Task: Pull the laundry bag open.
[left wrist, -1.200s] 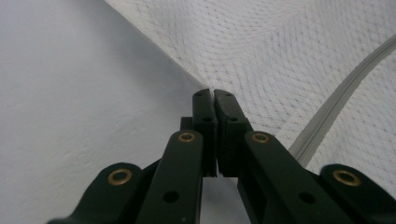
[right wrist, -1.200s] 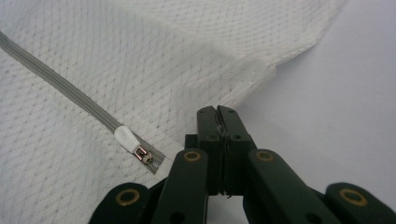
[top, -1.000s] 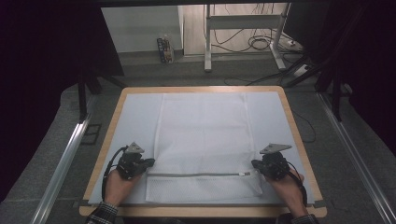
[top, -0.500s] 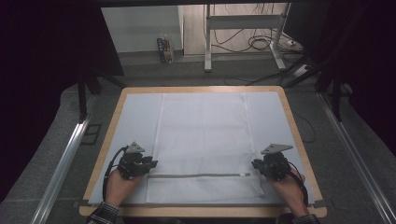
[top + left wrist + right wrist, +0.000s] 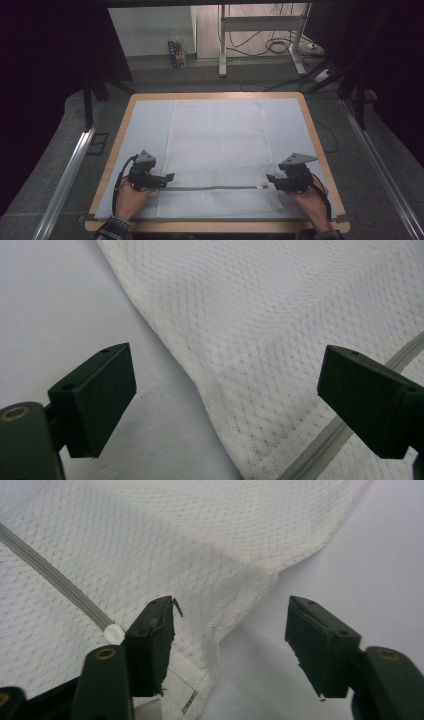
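Observation:
A white mesh bag (image 5: 217, 145) lies flat on the table, with a grey zipper (image 5: 215, 188) running across it near the front. My left gripper (image 5: 168, 177) sits at the zipper's left end. Its jaws have just been opening and now stand wide apart. In the left gripper view the gripper (image 5: 222, 356) straddles the bag's hem (image 5: 207, 390) without pressing it. My right gripper (image 5: 270, 178) sits at the zipper's right end, its jaws also just opened. In the right gripper view the gripper (image 5: 231, 605) stands over the bag's corner (image 5: 250, 580), and the white zipper end (image 5: 114, 632) lies beside the left jaw.
A pale sheet (image 5: 145, 125) covers the table, framed by a wooden rim (image 5: 112, 160). Metal rails (image 5: 70, 175) run along both sides. Beyond the far edge stand a stand's legs (image 5: 222, 45) and floor cables (image 5: 280, 47). A small label (image 5: 175, 692) is sewn at the bag's corner.
Both grippers' jaws have opened and let go of the bag's sides at the zipper ends. The bag now lies flat. The hands have stayed where they were.

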`<move>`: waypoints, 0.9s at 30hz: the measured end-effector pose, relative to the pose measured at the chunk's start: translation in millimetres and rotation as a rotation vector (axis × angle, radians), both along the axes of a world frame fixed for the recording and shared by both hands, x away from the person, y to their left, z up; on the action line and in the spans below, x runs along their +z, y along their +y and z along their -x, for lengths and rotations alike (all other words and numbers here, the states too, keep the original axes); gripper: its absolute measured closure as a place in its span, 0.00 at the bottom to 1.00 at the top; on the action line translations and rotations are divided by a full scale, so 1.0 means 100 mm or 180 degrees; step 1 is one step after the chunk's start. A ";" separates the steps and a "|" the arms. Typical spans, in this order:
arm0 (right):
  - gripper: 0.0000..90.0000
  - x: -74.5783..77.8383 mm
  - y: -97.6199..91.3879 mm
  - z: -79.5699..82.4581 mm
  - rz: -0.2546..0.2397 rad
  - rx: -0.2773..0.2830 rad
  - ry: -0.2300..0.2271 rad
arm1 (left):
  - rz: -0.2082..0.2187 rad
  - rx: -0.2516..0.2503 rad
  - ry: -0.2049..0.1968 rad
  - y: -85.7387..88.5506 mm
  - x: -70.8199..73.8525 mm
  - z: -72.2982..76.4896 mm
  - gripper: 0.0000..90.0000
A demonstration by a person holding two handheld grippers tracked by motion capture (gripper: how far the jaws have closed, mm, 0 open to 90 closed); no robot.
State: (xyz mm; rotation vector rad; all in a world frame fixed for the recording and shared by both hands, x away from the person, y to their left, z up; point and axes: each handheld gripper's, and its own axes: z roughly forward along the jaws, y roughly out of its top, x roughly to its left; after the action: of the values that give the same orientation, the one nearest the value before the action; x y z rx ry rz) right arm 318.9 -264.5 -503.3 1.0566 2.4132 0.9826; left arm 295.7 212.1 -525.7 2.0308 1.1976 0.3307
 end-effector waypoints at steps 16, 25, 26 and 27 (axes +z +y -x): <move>0.37 0.05 -0.02 0.06 -0.0058 0.0046 0.0009 | -0.0156 -0.0170 -0.0162 -0.17 0.09 0.12 0.07; 0.40 0.07 -0.05 0.16 -0.0067 0.0078 0.0118 | -0.0321 -0.0269 -0.0194 -0.27 0.07 0.21 0.10; 0.42 0.07 -0.06 0.17 -0.0060 0.0074 0.0129 | -0.0339 -0.0256 -0.0192 -0.27 0.07 0.21 0.10; 0.44 0.07 -0.07 0.20 -0.0048 0.0074 0.0144 | -0.0330 -0.0232 -0.0194 -0.25 0.07 0.22 0.10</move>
State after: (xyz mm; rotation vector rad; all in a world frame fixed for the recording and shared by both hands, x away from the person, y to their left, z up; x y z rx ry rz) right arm 299.3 -271.2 -495.8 1.0692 2.4634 0.9965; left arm 274.2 186.6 -519.2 2.1319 1.0864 0.4237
